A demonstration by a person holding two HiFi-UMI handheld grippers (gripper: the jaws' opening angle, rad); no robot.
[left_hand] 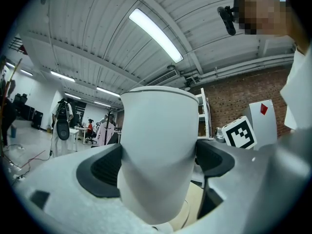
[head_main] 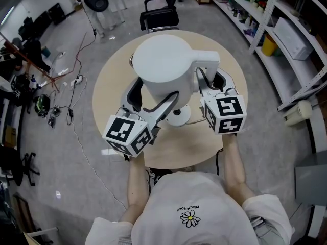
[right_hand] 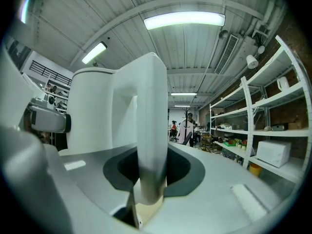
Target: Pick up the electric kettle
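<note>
The white electric kettle hangs above the round table, held from both sides. My left gripper is shut on the kettle's lower body, with a dark pad pressed to each side of it. My right gripper is shut on the kettle's handle, which runs upright between its jaws; the kettle's body shows to the left of it. Under the kettle, the small white round base with its cord lies on the table.
The round beige table stands on a grey floor. A black chair is behind it, metal shelving with goods runs along the right, and cables and gear lie at the left.
</note>
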